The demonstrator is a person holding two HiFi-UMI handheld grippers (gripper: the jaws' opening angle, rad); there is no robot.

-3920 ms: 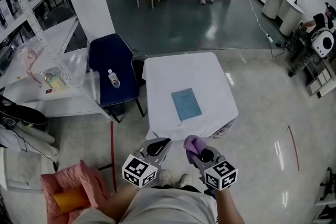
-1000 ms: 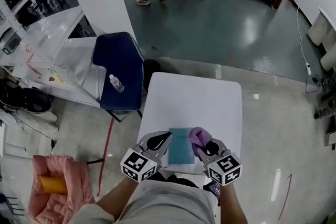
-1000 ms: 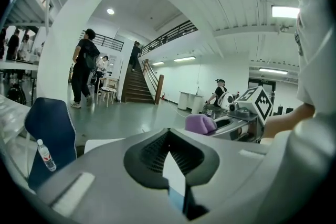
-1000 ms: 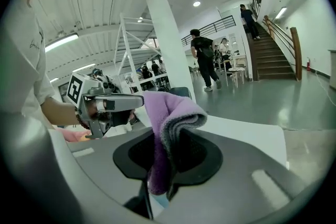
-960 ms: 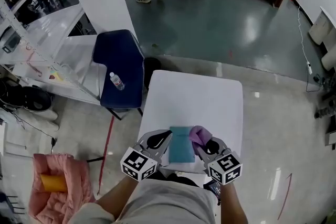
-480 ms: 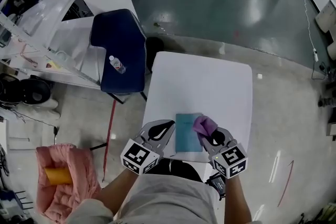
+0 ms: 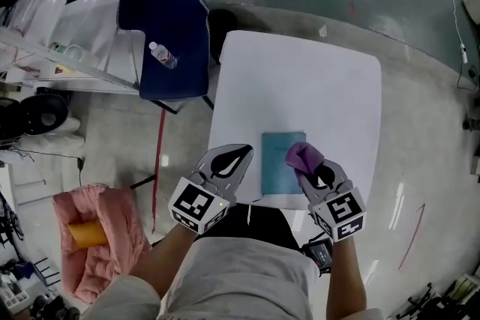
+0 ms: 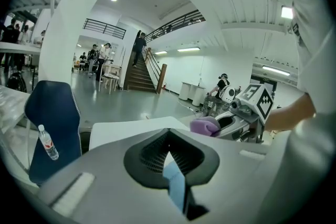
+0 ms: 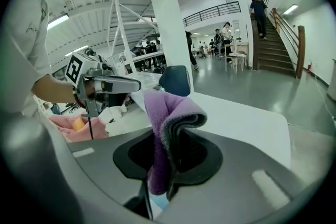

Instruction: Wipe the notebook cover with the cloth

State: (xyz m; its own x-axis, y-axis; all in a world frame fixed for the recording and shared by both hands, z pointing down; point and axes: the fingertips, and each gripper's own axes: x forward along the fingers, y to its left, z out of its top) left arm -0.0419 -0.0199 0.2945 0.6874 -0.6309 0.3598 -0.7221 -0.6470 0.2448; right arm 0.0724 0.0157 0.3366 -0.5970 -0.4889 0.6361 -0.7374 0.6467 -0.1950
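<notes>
stepped up close to one white table [image 7: 300,79] since earlier, one teal notebook [image 7: 279,161] flat near its front edge. judged still on approach, not yet wiping. two grippers: left gripper [image 7: 246,151] closed, empty, just beside the notebook; right gripper [image 7: 310,167] clamped on one purple cloth [image 7: 301,155] above the cover's right edge. next: lower cloth onto cover, sweep across.

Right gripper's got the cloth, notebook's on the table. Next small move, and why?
Probably lower the right gripper so the cloth presses onto the notebook cover: the jaws are clamped on the cloth, which sits over the notebook's right edge, and contact isn't evident.
</notes>
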